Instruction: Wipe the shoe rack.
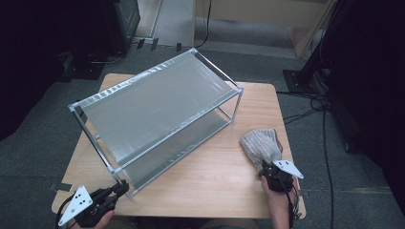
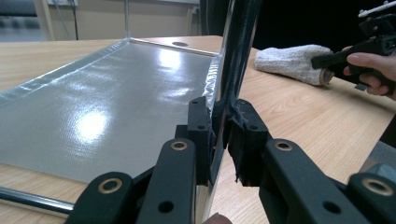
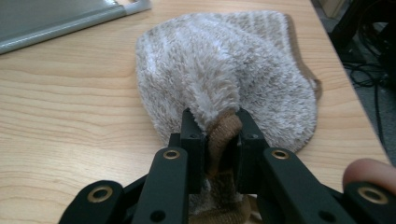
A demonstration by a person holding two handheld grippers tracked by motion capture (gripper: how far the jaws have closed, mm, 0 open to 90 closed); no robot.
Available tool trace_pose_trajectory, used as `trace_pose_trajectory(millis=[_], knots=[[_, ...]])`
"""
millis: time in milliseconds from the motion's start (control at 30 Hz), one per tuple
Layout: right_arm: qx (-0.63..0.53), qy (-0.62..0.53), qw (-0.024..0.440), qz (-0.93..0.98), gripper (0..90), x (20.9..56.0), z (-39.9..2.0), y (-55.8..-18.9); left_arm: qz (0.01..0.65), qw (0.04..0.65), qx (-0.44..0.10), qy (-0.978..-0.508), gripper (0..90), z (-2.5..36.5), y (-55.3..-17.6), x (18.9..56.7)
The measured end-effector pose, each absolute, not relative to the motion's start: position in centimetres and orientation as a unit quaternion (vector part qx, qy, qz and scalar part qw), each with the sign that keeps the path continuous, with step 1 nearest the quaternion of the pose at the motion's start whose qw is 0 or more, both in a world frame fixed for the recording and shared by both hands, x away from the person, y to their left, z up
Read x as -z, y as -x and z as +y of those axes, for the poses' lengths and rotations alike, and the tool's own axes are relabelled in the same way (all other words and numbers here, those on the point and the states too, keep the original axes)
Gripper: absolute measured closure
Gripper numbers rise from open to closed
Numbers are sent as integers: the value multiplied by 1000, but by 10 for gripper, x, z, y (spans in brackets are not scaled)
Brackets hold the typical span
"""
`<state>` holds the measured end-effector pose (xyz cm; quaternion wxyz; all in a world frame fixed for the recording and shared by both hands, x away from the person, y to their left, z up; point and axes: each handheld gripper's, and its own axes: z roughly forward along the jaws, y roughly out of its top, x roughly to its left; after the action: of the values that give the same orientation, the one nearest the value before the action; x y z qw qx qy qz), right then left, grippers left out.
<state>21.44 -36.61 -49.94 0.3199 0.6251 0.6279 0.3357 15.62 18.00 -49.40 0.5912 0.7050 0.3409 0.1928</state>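
Note:
A two-tier metal rack (image 1: 157,107) with grey fabric shelves stands tilted across the wooden table (image 1: 205,176). My left gripper (image 1: 119,188) is shut on the rack's near corner post (image 2: 219,116), at the table's front left. A fuzzy grey-and-tan knitted hat (image 1: 260,143) lies on the table at the right. My right gripper (image 3: 219,135) is shut on a pinched fold of the hat (image 3: 224,84) at its near edge, where the tan lining shows between the pads. In the left gripper view the right gripper (image 2: 327,60) and hat (image 2: 294,60) appear farther off.
Bare table lies between the rack and the hat. The table's right edge (image 1: 291,157) runs close by the hat. Cables (image 1: 315,102) and dark stands sit on the carpet beyond the table.

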Motion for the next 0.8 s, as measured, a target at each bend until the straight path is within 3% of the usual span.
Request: trace_pose_trajectory(millis=[167,333,400,667,800], knots=[[-338,-628,315,627,716,501,-358,-216,338,593,-187,-707,796,172,-156,494],[-368,-621,324,612,389,497,-351,-211,322,590,-181,-718,799,153,-157,493],[-376,-613,332,611,320,493,-345,-207,314,590,-179,-722,800,143,-158,492],[-414,-567,341,625,257,476,-314,-192,273,591,-161,-742,794,106,-160,490],[-437,-545,319,641,257,474,-294,-187,240,597,-157,-749,669,105,-155,487]])
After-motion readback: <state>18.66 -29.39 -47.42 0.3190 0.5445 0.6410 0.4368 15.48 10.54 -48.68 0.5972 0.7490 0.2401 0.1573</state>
